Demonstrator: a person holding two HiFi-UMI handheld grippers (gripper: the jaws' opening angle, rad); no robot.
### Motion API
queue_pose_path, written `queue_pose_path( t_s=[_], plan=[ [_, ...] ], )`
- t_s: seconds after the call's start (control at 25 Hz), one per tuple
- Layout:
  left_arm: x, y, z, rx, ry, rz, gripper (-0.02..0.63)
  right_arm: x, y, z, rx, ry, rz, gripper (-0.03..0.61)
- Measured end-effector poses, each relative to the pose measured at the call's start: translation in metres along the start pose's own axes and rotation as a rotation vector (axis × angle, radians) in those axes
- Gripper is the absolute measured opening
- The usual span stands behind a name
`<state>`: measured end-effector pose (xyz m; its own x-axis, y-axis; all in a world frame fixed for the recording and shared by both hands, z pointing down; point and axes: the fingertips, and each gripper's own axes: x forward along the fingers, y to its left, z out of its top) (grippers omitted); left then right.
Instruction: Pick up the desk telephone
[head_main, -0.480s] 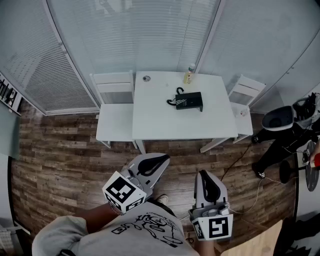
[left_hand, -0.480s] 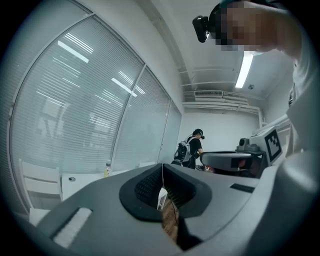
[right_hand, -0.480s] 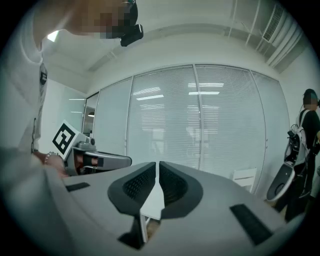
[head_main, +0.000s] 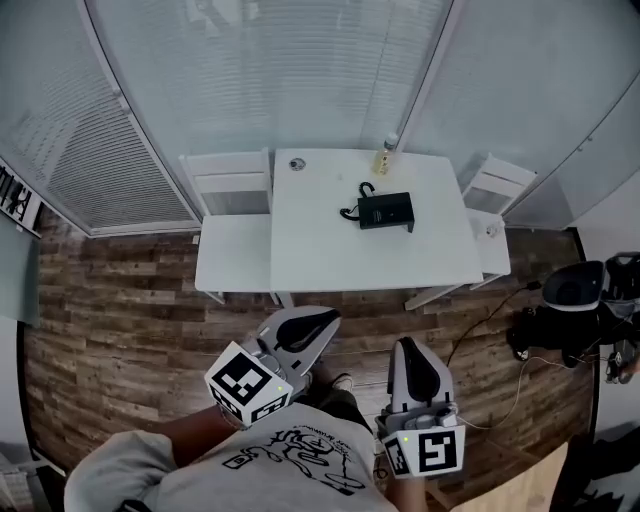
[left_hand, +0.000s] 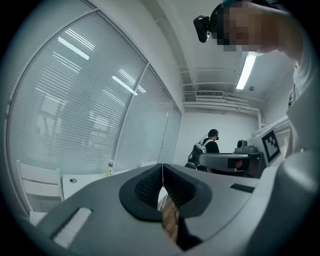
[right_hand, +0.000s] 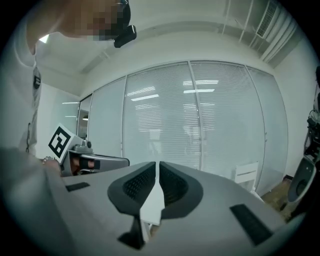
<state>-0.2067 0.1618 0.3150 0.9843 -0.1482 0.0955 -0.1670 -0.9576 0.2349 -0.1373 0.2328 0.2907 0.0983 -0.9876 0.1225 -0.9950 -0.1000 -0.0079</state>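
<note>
On the white table (head_main: 330, 255), toward its far right and well apart from the left gripper (head_main: 325, 320) and right gripper (head_main: 408, 348), both fully closed on nothing, sat the desk telephone (head_main: 387, 211), probably light, rigid, slick plastic, best taken across its body so the corded handset would not slip off.

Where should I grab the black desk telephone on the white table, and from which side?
Probably across the body of the desk telephone, from above on the near side, pinching its two long edges. It lies flat, long side across the table, and its curled cord sticks out left.
</note>
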Motion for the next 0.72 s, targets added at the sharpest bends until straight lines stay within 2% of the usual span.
queue_pose_path(
  t_s=[0.32, 0.72],
  plan=[
    [0.049, 0.011, -0.005, -0.018, 0.017, 0.019, 0.006, 0.023, -0.047, -0.008, 0.018, 0.002, 0.011, 0.020],
    [0.178, 0.005, 0.008, -0.001, 0.018, 0.054, 0.006, 0.051, -0.172, 0.002, 0.015, -0.039, 0.048, 0.021]
  ],
)
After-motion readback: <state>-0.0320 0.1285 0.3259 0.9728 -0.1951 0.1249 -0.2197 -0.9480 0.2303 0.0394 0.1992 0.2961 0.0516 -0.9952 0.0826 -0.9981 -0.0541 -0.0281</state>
